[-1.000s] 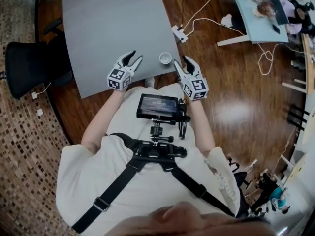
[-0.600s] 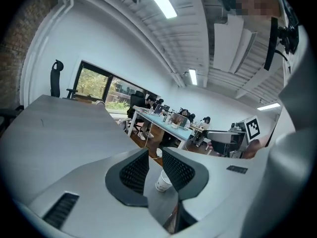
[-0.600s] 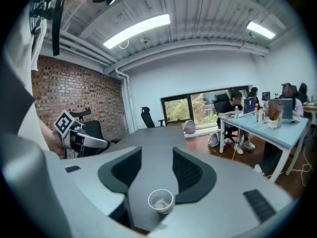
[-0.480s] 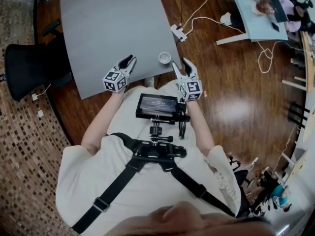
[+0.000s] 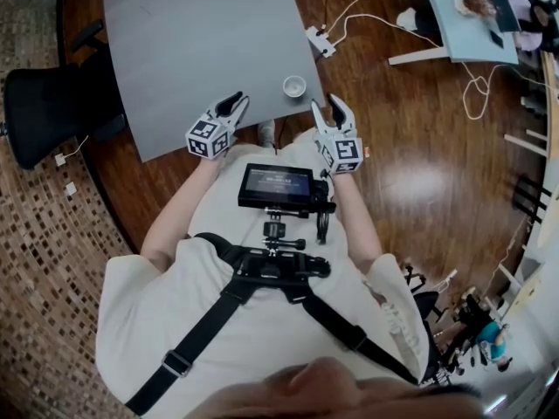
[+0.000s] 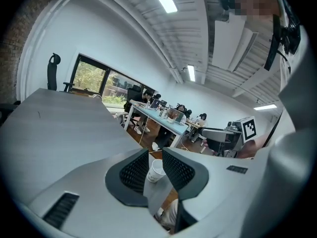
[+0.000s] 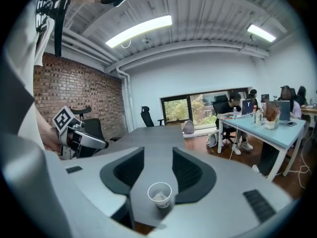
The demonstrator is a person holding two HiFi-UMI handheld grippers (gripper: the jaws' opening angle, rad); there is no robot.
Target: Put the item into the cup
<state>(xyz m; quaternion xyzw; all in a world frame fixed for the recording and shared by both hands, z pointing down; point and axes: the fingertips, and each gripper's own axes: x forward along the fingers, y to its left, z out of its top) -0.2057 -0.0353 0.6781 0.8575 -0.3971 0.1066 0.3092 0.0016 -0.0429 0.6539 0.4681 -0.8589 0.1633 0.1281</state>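
Note:
A small white paper cup (image 5: pixel 294 85) stands near the front right corner of the grey table (image 5: pixel 201 42). In the right gripper view the cup (image 7: pixel 160 195) has something pale lying inside it. My left gripper (image 5: pixel 232 103) hovers over the table's front edge, left of the cup, its jaws a narrow gap apart with nothing between them. The left gripper view looks through that gap (image 6: pixel 155 153) at the cup (image 6: pixel 156 171) beyond. My right gripper (image 5: pixel 333 107) hangs just off the table's right edge, near the cup. Its jaws (image 7: pixel 158 152) are closing and hold nothing.
A black office chair (image 5: pixel 52 116) stands left of the table. A power strip with white cables (image 5: pixel 320 42) lies on the wooden floor beyond the cup. A light blue desk (image 5: pixel 463 24) with seated people is at the far right. A small monitor (image 5: pixel 278 186) hangs on the person's chest rig.
Both grippers' jaws have narrowed, the left first and then the right. Both have drawn slightly back toward the table's edge. The cup has not moved.

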